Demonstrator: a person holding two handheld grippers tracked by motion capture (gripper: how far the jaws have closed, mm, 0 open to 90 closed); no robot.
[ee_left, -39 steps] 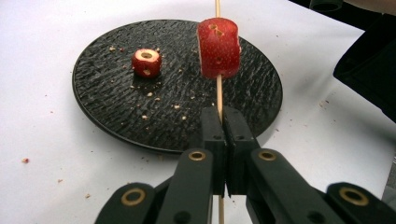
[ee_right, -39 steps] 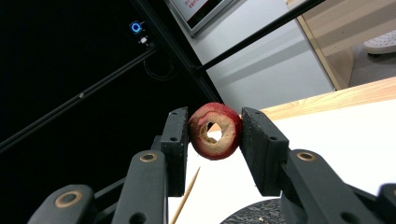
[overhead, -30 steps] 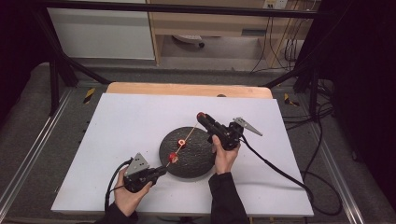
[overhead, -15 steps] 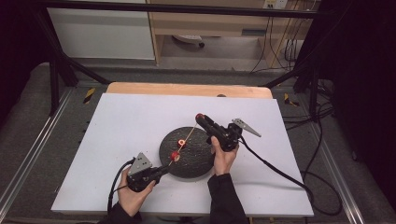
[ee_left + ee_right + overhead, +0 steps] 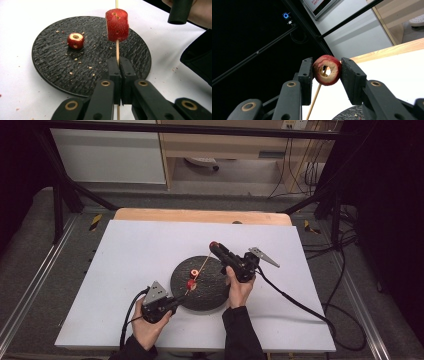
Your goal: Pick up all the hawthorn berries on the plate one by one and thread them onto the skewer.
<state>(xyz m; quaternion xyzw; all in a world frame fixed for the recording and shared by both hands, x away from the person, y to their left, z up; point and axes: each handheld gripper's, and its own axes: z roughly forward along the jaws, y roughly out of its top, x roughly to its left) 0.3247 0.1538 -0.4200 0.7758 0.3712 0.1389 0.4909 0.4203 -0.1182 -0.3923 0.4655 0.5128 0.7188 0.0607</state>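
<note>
A thin wooden skewer [image 5: 117, 51] stands between the jaws of my left gripper [image 5: 119, 60], which is shut on it low down. A red fruit chunk [image 5: 116, 25] is threaded on the skewer above the jaws. My right gripper [image 5: 327, 62] is shut on a red cored fruit ring [image 5: 327, 70], and the skewer [image 5: 315, 97] tip sits at the ring's hole. In the high view the skewer [image 5: 201, 268] slants from the left gripper [image 5: 176, 301] up to the right gripper [image 5: 215, 246], over the black round plate [image 5: 212, 296]. Another cored red piece [image 5: 75, 40] lies on the plate [image 5: 50, 62].
The plate sits on a white mat [image 5: 125, 260] over a wooden table [image 5: 200, 215]. Crumbs dot the plate. The right gripper's cable [image 5: 300, 305] trails to the right across the mat. A black frame bar [image 5: 200, 129] crosses the back.
</note>
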